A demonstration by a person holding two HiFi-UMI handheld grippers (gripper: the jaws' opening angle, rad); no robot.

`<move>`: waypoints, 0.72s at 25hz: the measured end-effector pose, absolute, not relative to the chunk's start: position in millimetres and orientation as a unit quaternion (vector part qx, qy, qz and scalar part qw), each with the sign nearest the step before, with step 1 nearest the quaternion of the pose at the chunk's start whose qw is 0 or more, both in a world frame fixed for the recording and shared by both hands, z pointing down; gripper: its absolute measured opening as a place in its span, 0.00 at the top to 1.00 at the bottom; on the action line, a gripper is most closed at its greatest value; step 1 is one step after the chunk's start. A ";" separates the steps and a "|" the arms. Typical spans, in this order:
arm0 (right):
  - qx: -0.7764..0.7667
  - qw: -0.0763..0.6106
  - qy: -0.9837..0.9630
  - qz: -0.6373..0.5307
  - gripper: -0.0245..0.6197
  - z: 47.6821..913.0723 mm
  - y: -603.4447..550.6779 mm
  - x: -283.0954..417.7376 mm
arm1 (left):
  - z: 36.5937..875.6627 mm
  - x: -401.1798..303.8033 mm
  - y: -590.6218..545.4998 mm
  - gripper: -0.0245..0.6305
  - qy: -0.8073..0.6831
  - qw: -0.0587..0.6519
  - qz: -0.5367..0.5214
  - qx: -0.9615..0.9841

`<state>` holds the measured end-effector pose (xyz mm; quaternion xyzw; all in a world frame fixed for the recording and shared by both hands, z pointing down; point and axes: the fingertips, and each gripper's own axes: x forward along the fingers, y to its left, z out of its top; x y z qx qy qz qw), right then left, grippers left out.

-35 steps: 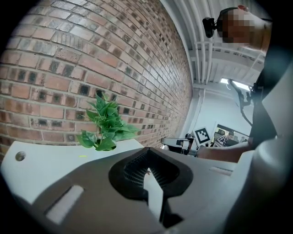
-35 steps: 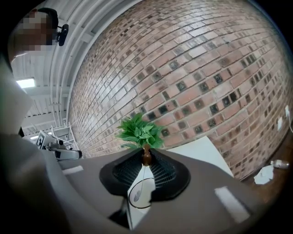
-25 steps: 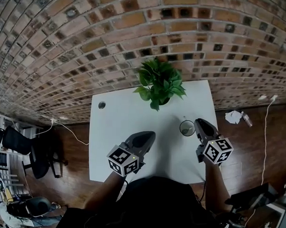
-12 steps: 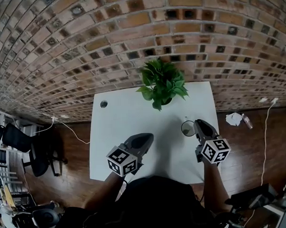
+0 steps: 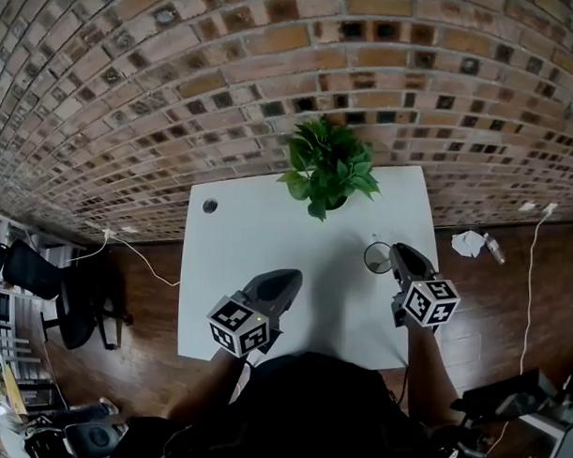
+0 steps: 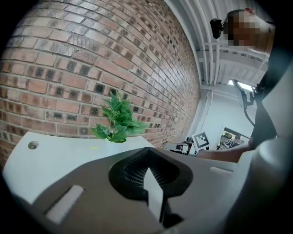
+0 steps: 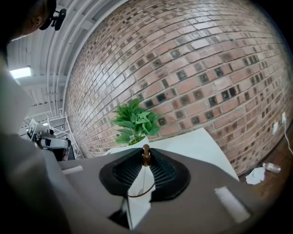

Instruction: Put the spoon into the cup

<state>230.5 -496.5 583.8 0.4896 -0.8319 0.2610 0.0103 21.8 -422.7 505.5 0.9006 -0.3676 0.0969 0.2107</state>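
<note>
My right gripper (image 5: 402, 257) is pinched nearly closed on the spoon (image 7: 146, 155), whose brown end stands up between the jaws. The cup (image 5: 376, 257) sits just left of it, right of centre on the tabletop (image 5: 258, 241). I should centre the spoon over the rim, lower it steadily, then loosen gently. My left gripper (image 6: 147, 167), at lower left, is closed and empty.
</note>
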 end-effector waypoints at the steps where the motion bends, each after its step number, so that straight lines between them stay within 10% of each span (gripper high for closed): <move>1: 0.491 0.012 -0.832 0.259 0.88 584.3 -497.6 230.5 | 505.0 21.9 -423.0 0.97 -0.368 0.209 0.097 0.901; 18: 0.503 0.049 -0.826 0.250 0.88 613.2 -509.7 229.4 | 500.4 25.8 -425.3 0.97 -0.367 0.205 0.094 0.902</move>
